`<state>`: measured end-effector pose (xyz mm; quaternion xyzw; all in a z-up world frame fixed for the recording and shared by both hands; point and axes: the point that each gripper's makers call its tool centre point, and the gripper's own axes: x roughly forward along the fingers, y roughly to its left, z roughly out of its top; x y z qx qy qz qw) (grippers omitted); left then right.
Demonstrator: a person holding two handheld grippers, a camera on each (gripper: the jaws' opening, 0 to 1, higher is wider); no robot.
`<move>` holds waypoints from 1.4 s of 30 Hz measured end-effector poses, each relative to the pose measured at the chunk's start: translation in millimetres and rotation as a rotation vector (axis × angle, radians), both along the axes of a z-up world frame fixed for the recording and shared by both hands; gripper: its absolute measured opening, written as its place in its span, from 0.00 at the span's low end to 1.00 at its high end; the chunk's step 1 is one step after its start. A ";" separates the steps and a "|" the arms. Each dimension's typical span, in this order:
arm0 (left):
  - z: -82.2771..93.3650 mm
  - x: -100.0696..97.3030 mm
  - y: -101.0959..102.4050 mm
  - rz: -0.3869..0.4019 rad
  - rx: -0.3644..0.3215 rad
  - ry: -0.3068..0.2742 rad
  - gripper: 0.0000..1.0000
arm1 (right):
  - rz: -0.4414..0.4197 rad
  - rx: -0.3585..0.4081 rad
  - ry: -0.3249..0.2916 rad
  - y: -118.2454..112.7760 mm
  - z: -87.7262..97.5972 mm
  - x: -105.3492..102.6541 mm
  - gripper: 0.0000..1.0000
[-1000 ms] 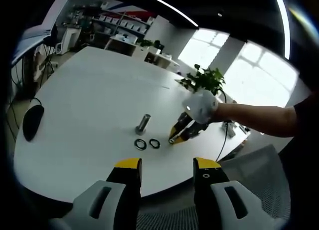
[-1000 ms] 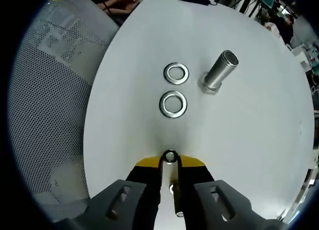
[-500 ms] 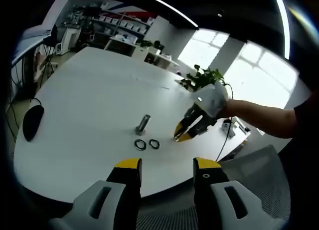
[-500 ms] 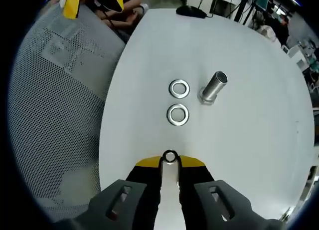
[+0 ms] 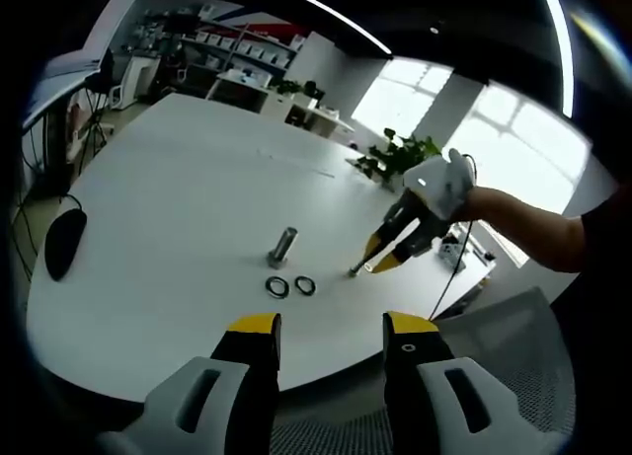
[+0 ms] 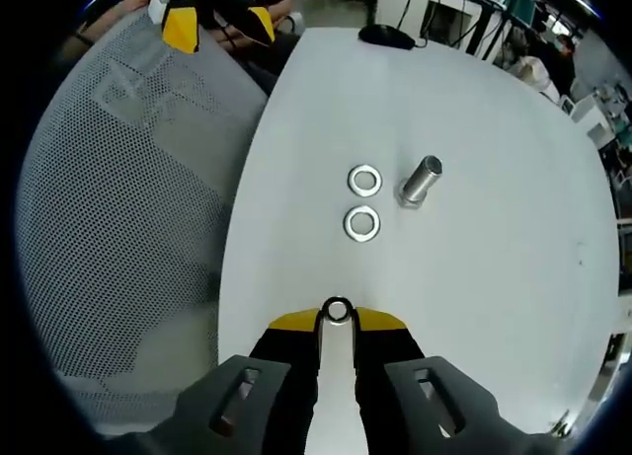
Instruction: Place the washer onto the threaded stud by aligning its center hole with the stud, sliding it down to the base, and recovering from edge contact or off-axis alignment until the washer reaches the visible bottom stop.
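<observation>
The threaded stud (image 6: 422, 181) stands upright on the white table (image 6: 494, 277). Two loose washers (image 6: 364, 180) (image 6: 361, 223) lie flat just left of it. My right gripper (image 6: 337, 322) hovers well above the table, shut on a third small washer (image 6: 337, 311) held on edge at its tips. In the left gripper view the stud (image 5: 283, 246) and two washers (image 5: 277, 286) (image 5: 305, 284) sit mid-table, and the right gripper (image 5: 378, 262) hangs to their right in a gloved hand (image 5: 436, 183). My left gripper (image 5: 331, 332) is open with nothing in it, back from the table's near edge.
A grey mesh chair (image 6: 118, 198) lies off the table's left side in the right gripper view. A black mouse (image 5: 65, 240) rests near the table's left edge. A potted plant (image 5: 400, 156) and a cable (image 5: 446, 267) stand at the far side.
My right gripper has lifted up and away from the stud and loose washers, still holding its washer; they look smaller now. The left gripper has stayed put.
</observation>
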<state>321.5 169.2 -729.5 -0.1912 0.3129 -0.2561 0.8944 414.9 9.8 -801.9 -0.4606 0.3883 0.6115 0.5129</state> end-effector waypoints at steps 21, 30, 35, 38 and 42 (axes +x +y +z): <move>-0.2 0.2 0.2 0.001 -0.003 0.001 0.40 | -0.037 -0.045 -0.074 -27.9 6.3 25.9 0.13; -0.3 0.0 0.0 0.002 -0.003 0.003 0.40 | -0.046 -0.072 -0.079 -33.2 -5.1 31.5 0.13; -0.4 -0.2 -0.2 0.002 -0.001 0.005 0.40 | -0.050 -0.076 -0.076 -33.6 -7.4 32.0 0.13; -0.7 0.0 0.1 0.003 -0.002 0.006 0.40 | -0.053 -0.067 -0.071 -31.2 -7.3 32.2 0.13; -0.9 -0.1 0.1 0.002 0.000 0.008 0.40 | -0.046 -0.074 -0.068 -29.6 -10.5 32.2 0.13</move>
